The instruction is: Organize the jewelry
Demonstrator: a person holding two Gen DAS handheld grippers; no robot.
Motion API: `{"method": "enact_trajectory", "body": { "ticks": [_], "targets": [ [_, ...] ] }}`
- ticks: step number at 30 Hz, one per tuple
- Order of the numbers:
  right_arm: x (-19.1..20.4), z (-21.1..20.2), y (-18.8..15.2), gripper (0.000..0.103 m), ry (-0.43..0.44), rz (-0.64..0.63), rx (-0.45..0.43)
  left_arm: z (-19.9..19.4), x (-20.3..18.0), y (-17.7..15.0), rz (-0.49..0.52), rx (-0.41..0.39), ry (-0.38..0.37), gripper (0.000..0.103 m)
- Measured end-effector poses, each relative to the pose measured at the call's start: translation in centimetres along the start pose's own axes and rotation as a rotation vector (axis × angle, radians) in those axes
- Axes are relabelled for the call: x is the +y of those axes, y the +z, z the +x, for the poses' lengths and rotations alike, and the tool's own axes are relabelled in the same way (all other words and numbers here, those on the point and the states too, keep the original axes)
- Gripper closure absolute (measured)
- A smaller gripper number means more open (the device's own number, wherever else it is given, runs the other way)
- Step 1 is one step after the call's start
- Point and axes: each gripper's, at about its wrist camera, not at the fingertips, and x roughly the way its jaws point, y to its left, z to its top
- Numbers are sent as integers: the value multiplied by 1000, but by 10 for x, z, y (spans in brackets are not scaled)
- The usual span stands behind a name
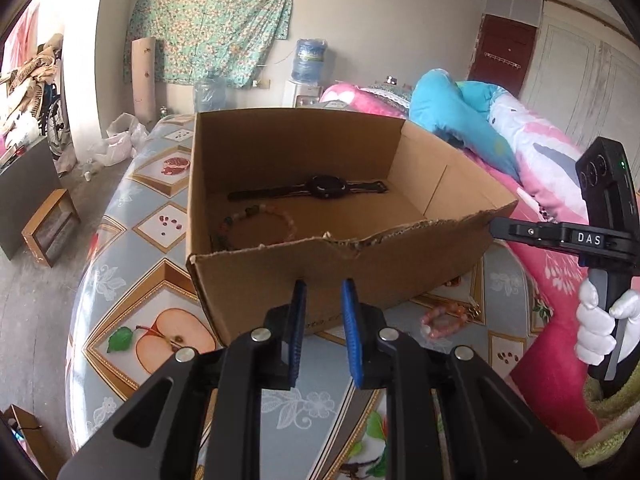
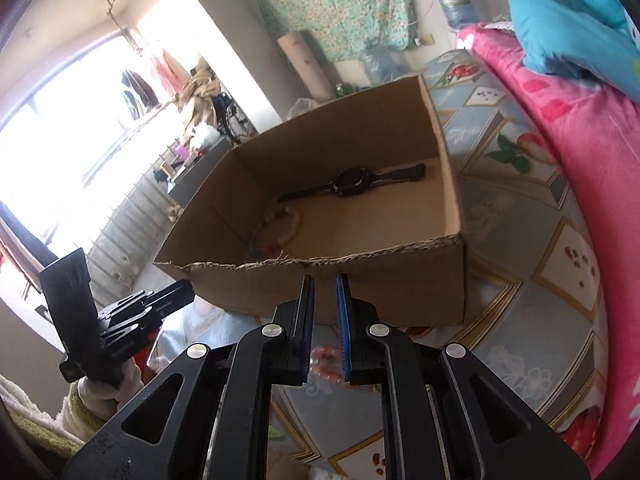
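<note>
Up close, both my tongs hover before the near wall of an open cardboard box [image 1: 312, 184] standing on a fruit-patterned tablecloth [image 1: 160, 224]. My left tongs [image 1: 323, 288] stand with the blue pads a narrow gap apart and nothing between them, tips in front of the box's torn near edge. My right tongs [image 2: 323, 280] are likewise only slightly parted and grip nothing; a pink bead bracelet [image 2: 326, 360] shows blurred in the gap behind the pads, lying on the cloth outside the box, just beside its near wall. Inside the box a black wristwatch [image 1: 326, 187] lies flat toward the far wall, and a multicoloured bead bracelet [image 1: 256, 224] sits nearer the front left corner. A white-gloved hand [image 1: 600, 332] holds the right tongs' handle to the right of the box
</note>
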Motion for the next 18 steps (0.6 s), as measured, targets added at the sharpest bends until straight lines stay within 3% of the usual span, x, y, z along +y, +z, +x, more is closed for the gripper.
{"method": "enact_trajectory", "body": {
  "ticks": [7, 14, 18],
  "targets": [
    [-11, -27, -21, 89, -44, -13, 21, 3, 2, -3, -11, 18, -21, 85],
    [11, -3, -52, 86, -119, -162, 159, 25, -22, -35, 19, 144, -103, 84],
    [21, 18, -55, 86, -164, -273, 218, 34, -35, -44, 47, 167, -125, 84]
  ]
}}
